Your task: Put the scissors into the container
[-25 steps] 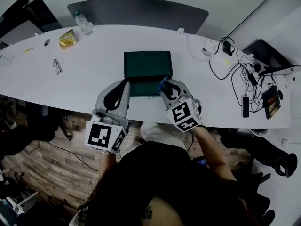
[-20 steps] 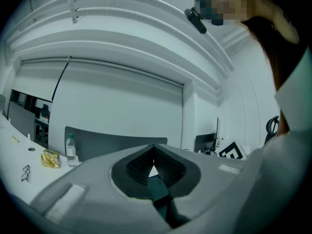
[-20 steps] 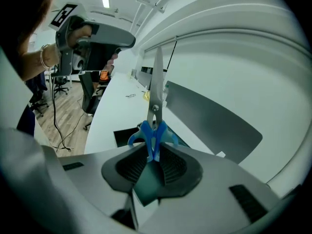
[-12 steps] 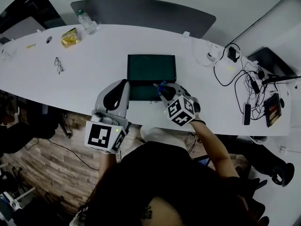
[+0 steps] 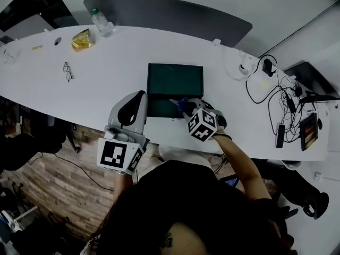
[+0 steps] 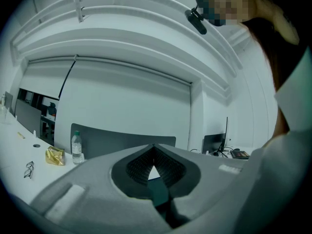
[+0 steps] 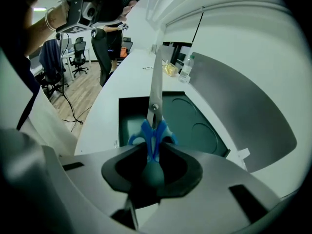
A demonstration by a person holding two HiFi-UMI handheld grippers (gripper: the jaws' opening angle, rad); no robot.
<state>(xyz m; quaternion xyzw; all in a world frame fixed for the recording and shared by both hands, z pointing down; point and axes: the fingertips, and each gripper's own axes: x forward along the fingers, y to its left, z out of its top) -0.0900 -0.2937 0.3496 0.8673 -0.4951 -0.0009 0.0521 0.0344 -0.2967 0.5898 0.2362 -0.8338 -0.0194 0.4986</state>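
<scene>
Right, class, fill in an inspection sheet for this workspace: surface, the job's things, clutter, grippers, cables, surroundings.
Surface: long white table.
Job's things: blue-handled metal scissors, blades closed, pointing over the open dark green rectangular container.
Clutter: clear plastic bottle, yellow crinkled packet and black-framed spectacles, all towards the table's left end.
Grippers: right gripper shut on the scissors' handles; left gripper shut, nothing between its jaws, just left of the container.
Cables: black cables tangled with devices at the table's right end.
Surroundings: dark grey partition behind the table; wood-plank floor below.
</scene>
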